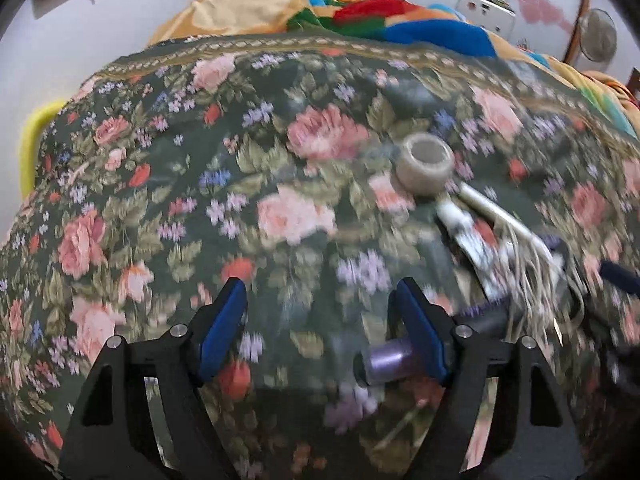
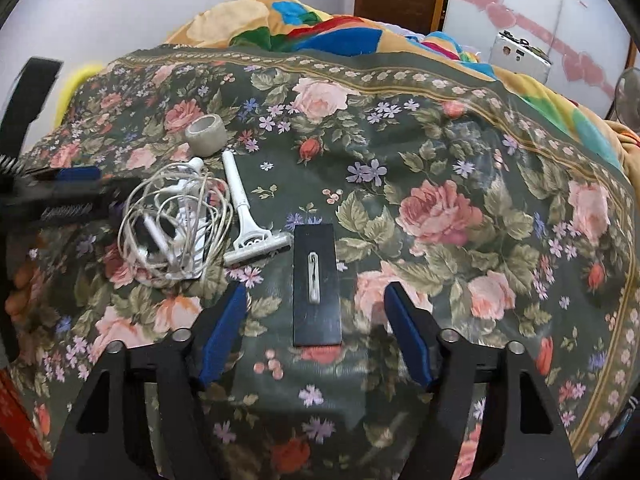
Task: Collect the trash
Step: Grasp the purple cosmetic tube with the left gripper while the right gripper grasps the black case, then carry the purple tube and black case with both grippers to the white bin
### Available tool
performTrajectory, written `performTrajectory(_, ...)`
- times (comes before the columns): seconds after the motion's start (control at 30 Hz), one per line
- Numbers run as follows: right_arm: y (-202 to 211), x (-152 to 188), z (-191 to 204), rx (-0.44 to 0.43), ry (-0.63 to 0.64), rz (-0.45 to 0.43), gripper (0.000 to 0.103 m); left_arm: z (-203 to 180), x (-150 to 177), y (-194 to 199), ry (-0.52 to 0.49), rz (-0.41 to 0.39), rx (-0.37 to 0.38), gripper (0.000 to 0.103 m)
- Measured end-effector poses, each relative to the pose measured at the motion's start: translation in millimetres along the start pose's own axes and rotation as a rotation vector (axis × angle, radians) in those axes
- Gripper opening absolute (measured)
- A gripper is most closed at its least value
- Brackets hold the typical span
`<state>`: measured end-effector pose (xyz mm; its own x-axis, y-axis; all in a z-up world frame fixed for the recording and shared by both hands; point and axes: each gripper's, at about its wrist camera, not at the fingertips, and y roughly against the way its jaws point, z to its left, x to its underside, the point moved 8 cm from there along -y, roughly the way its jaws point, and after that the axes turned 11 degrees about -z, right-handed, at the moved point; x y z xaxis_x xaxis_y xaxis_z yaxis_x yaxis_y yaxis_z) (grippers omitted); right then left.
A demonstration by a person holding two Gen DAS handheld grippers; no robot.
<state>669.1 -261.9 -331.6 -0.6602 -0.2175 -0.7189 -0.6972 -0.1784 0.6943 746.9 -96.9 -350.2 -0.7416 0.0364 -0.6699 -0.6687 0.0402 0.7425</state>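
Directly ahead of the right claw (image 2: 314, 332), whose jaws stand wide apart and hold nothing, lies a black rectangular piece (image 2: 317, 286) on the bed's floral cover (image 2: 460, 152), long axis running away between the fingers. Left of it lie tangled white earphones (image 2: 176, 220), a white razor (image 2: 248, 220) and a tape roll (image 2: 206, 135). The left claw (image 1: 320, 320), also spread and empty, hovers beside a purple cylinder (image 1: 386, 362). No writing is legible.

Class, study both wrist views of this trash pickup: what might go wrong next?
1. The tangled earphone cable lies against the razor; lifting one may drag the other.
2. The open left gripper has a purple cylinder by one finger and might knock it away.
3. The left view is blurred, so aim may be poor.
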Motion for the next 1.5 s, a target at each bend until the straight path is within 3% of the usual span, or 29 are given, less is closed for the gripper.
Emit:
performTrajectory(0.17, -6.3, 3.0, -0.8, 0.015, 0.041, 0.016, 0.056, -4.6, 35.9, 24.2, -0.016, 0.040, 0.060, 0.078)
performTrajectory(0.27, -5.5, 4.7, 0.6, -0.007, 0.045, 0.008, 0.049, -6.8, 41.7, 42.3, -0.007, 0.010, 0.065, 0.077)
performTrajectory(0.4, -3.9, 5.8, 5.9, -0.052, 0.037, -0.003, 0.024, -23.7, 39.3, 62.3, 0.013, -0.033, 0.124, 0.077)
performTrajectory(0.53, -1.5, 8.6, 7.9, -0.038, 0.022, -0.001, 0.023, -52.3, 39.0, 60.3, -0.051, -0.031, 0.145, 0.073)
performTrajectory(0.6, 1.2, 11.4, 6.6, -0.040, -0.001, 0.006, 0.023, -59.6, 39.9, 49.3, -0.085, -0.004, 0.145, 0.055)
performTrajectory(0.67, 6.9, 15.6, 5.1, -0.050, -0.026, 0.016, 0.023, -66.3, 41.0, 39.7, -0.105, 0.009, 0.139, 0.045)
performTrajectory(0.73, 12.5, 18.9, 4.5, -0.059, -0.041, 0.023, 0.023, -71.3, 35.9, 38.8, -0.108, -0.029, 0.134, 0.038)
performTrajectory(0.8, 18.8, 20.6, 4.4, -0.056, -0.057, 0.024, 0.023, -76.0, 33.6, 35.7, -0.080, -0.036, 0.148, 0.025)
performTrajectory(1.0, 48.1, 14.3, 8.1, -0.084, -0.108, -0.003, 0.023, -77.4, 46.5, 44.6, -0.071, -0.026, 0.123, 0.025)
performTrajectory(1.13, 70.4, 5.9, 15.3, -0.082, -0.104, -0.028, 0.023, -69.8, 61.7, 70.8, -0.064, 0.000, 0.109, 0.025)
performTrajectory(1.5, 156.7, -17.2, 48.7, -0.091, -0.063, -0.096, 0.023, -52.5, 56.7, 213.9, -0.032, -0.127, 0.105, 0.024)
